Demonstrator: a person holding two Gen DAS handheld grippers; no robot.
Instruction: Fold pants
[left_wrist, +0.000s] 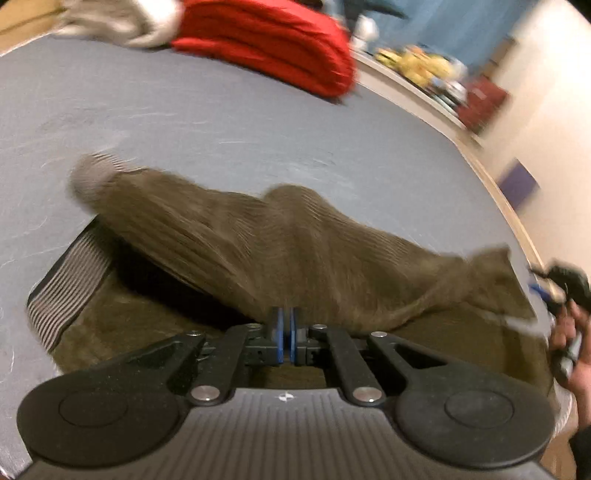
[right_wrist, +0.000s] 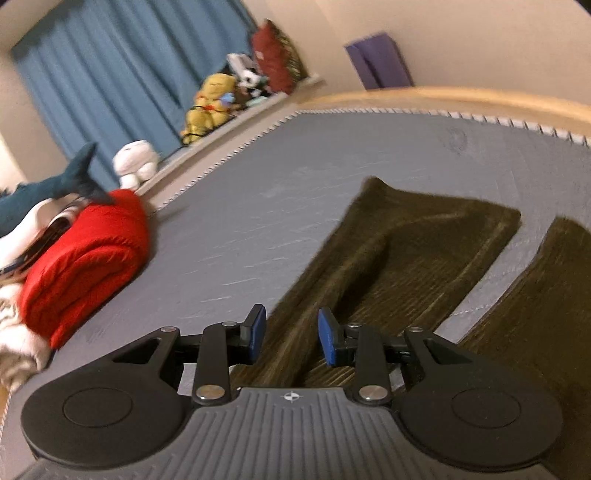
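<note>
The left tool (left_wrist: 286, 332) is clamped on a lifted fold of the olive-brown ribbed pants (left_wrist: 280, 251), its blue pads nearly touching. The right tool (right_wrist: 291, 336) stands partly apart over a pant leg, pads not pressing the cloth. The pants lie on the grey bed (right_wrist: 240, 221), striped waistband (left_wrist: 66, 288) at the near left, legs spread toward the far edge. Bare mattress surrounds them. A red folded blanket (right_wrist: 85, 258) sits well apart. Motion blur smears the cloth's raised end.

Shelf toys (left_wrist: 424, 70) motion-blurred – right pant leg (right_wrist: 546, 314) cut off.
</note>
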